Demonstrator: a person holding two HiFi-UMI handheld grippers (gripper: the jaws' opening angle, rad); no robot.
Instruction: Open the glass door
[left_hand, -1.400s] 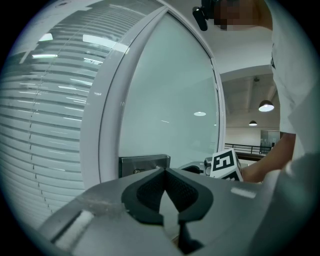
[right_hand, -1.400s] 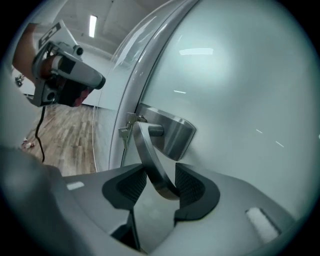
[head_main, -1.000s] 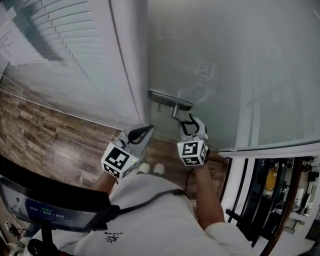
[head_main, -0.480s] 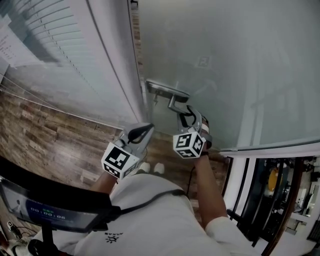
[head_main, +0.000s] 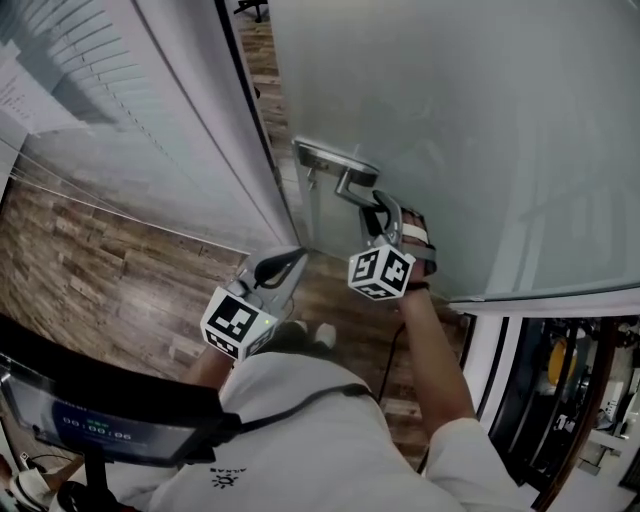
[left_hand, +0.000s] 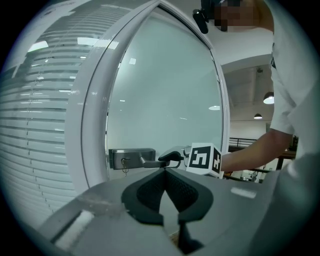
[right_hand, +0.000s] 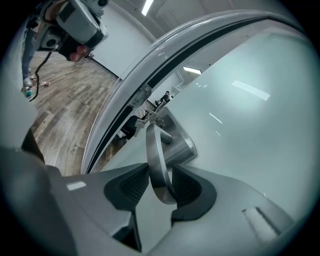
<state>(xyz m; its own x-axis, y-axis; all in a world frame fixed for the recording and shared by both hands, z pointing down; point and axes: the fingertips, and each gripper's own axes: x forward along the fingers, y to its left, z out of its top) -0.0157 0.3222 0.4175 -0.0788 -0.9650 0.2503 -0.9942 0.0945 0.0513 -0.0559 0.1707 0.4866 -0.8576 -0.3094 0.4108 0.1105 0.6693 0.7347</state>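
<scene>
The jaws of my right gripper (head_main: 380, 212) have just been closing and now clamp the silver metal lever handle (head_main: 352, 186) of the frosted glass door (head_main: 470, 110), which stands ajar beside its white frame (head_main: 235, 140). My left gripper (head_main: 290, 262) hangs lower, with its jaws together and empty.

Door handle (head_main: 352, 187) tip behind right gripper (head_main: 378, 208)

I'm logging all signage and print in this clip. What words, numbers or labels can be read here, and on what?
Nothing reads cleanly.
Screen at the lower left of the head view: a row of pale digits, too blurred to quote.
Shirt: small dark print, too small to read.
Paper sheets by the blinds: lines of print, too small.
</scene>
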